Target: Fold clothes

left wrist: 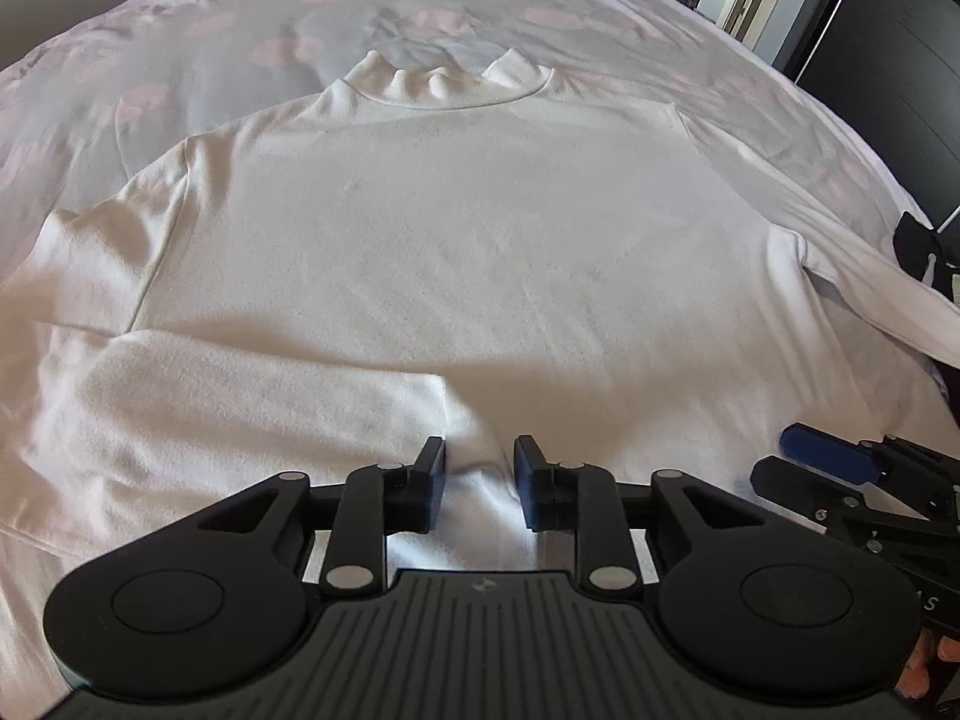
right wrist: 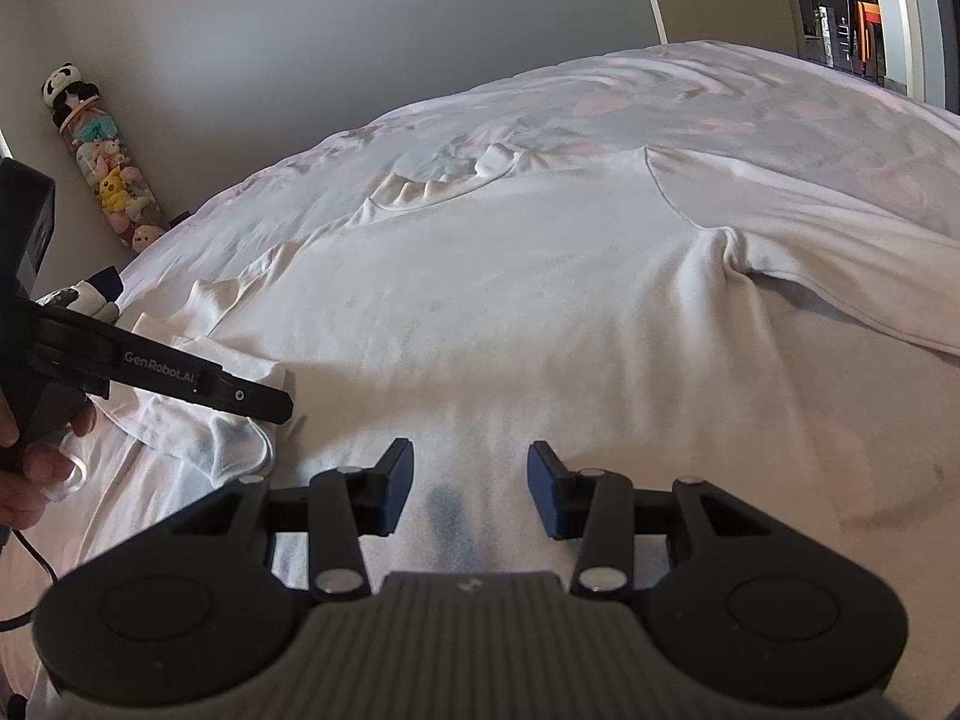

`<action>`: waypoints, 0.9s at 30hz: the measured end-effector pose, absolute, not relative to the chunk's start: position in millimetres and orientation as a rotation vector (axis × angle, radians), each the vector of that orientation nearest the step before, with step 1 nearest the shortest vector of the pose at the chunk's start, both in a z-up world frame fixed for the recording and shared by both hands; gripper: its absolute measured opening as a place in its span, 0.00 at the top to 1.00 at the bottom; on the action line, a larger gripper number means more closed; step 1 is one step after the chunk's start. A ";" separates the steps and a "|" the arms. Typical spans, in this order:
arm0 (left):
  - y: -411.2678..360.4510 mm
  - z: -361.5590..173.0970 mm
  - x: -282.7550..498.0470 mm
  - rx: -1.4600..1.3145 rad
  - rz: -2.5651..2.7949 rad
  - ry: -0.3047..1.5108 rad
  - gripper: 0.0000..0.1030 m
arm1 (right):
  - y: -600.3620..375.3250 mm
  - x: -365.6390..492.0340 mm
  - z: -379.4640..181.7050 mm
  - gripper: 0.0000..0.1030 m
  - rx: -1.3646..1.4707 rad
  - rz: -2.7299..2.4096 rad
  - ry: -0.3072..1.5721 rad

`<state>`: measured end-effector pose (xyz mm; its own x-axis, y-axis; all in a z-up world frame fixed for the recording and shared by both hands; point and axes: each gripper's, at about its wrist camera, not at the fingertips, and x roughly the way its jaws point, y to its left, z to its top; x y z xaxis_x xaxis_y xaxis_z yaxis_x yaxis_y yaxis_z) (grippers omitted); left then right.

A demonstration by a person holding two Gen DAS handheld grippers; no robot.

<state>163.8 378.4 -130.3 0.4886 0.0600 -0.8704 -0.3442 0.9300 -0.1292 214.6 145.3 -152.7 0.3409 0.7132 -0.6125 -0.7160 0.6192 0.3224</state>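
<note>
Sleeve folding is the step. White sweater [left wrist: 456, 252] lies flat on the bed [left wrist: 180, 18]. Left gripper [left wrist: 479, 480] fingers are spread, cuff between them, unpinched. Right gripper [right wrist: 470, 489] fingers are spread, empty. Next, I think: fold the 3 o'clock sleeve [left wrist: 888, 294] in.

You're working over a bed [right wrist: 750, 96] w/ pale pink-floral cover, plain grey wall [right wrist: 240, 60] behind, a clear tube of plush toys [right wrist: 111, 174] in the corner, dark cabinet [left wrist: 888, 72] at right, bright doorway [right wrist: 864, 12] beyond.
</note>
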 end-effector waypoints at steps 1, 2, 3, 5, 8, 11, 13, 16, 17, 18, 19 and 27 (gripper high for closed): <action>378.3 -124.7 158.4 -0.306 0.247 1.023 0.70 | 146.3 213.2 -151.8 0.56 -0.007 0.932 0.792; 378.4 -118.9 153.0 -0.306 0.246 1.013 0.68 | 147.4 211.8 -151.3 0.56 -0.009 0.934 0.792; 379.6 -112.8 147.6 -0.301 0.257 1.009 0.63 | 148.5 210.4 -150.9 0.56 -0.011 0.935 0.793; 384.7 -99.6 137.6 -0.283 0.311 1.012 0.60 | 150.8 206.6 -151.0 0.56 -0.019 0.940 0.794; 404.8 -83.8 129.0 -0.292 0.468 1.056 0.60 | 153.0 199.5 -147.9 0.56 -0.030 0.953 0.789; 430.0 -66.2 112.1 -0.363 0.565 0.980 0.61 | 153.8 189.8 -137.5 0.56 -0.018 0.989 0.767; 440.7 -65.6 98.6 -0.345 0.596 0.943 0.61 | 156.0 183.8 -129.8 0.56 -0.013 1.007 0.763; 456.9 -82.8 87.9 -0.291 0.660 0.953 0.61 | 169.8 172.4 -120.5 0.56 -0.057 1.038 0.755; 462.8 -89.8 85.2 -0.282 0.673 0.956 0.61 | 177.6 169.2 -119.8 0.57 -0.080 1.035 0.754; 468.8 -96.8 82.2 -0.277 0.685 0.959 0.61 | 186.0 168.4 -120.4 0.57 -0.090 1.028 0.760; 475.0 -102.7 78.5 -0.282 0.687 0.957 0.61 | 194.5 167.6 -121.0 0.57 -0.100 1.021 0.766; 527.8 -111.9 49.9 -0.397 0.710 0.890 0.61 | 258.1 189.2 -149.0 0.57 -0.054 0.916 0.870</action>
<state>49.9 527.8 -111.9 0.4265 0.3943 -0.8140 -0.7065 0.7072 -0.0276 189.2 258.1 -149.0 0.3028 0.6704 -0.6775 -0.7111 0.6322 0.3077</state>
